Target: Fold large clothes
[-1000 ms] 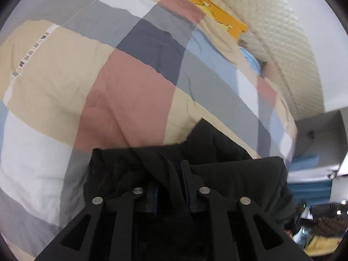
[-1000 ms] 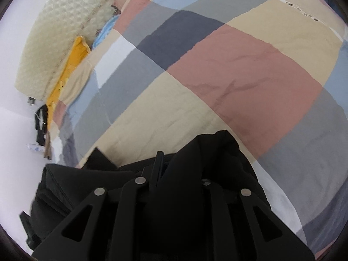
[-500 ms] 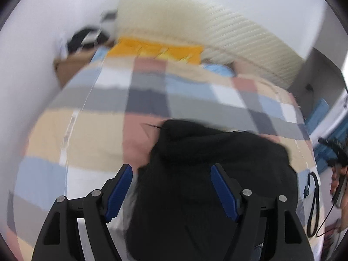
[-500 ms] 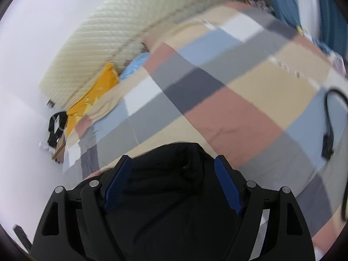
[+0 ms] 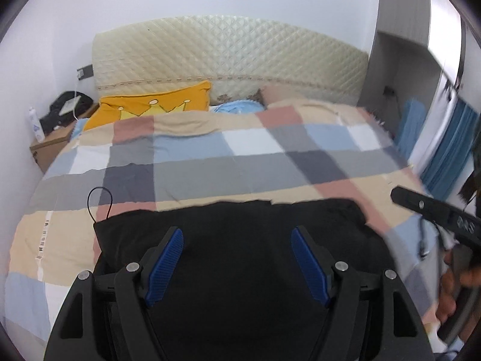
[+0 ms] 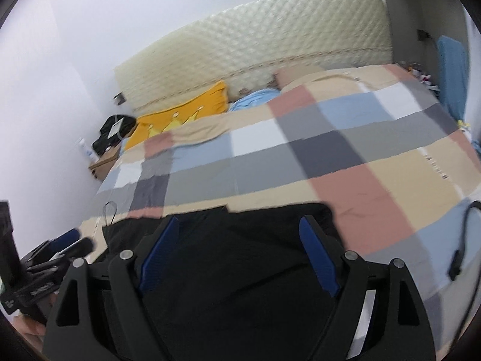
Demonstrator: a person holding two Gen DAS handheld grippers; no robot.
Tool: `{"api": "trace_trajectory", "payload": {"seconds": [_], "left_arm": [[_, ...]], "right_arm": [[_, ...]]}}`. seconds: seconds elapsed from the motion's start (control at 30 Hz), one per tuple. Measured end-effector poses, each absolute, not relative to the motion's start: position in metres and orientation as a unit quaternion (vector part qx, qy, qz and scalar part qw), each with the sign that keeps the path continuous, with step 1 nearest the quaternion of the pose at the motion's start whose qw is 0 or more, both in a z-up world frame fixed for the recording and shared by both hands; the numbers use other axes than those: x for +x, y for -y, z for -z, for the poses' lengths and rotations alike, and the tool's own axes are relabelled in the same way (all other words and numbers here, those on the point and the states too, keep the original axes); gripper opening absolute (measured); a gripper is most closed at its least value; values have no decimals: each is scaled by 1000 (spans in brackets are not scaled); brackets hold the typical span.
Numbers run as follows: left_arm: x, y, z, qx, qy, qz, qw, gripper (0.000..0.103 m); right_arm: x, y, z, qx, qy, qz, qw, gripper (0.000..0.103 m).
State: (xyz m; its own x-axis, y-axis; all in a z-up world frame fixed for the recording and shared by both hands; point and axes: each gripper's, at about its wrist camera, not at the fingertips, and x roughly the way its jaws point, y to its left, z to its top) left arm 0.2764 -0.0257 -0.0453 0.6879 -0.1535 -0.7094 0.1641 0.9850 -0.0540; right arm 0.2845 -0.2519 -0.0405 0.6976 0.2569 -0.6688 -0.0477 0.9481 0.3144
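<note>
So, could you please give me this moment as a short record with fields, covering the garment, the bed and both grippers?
garment: black fabric garment, lying flat on the bed, far edge fairly straight
surface: checked patchwork bedspread in beige, grey, blue and pink
left gripper: fingers apart above the garment, nothing between the blue pads
right gripper: jaws opening, nothing held, over the garment
behind: orange crown-print pillow, cream quilted headboard
</note>
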Motion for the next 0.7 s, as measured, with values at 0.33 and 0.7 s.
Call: {"api": "trace_trajectory", "payload": {"seconds": [0.33, 0.7], "left_arm": [[277, 19, 127, -8, -377, 76, 923, 74], [314, 18, 158, -20, -403, 84, 911, 80]], "right_arm": [[270, 194, 135, 79, -347, -124, 926, 82], [330, 183, 172, 58, -404, -114, 906, 83]]}}
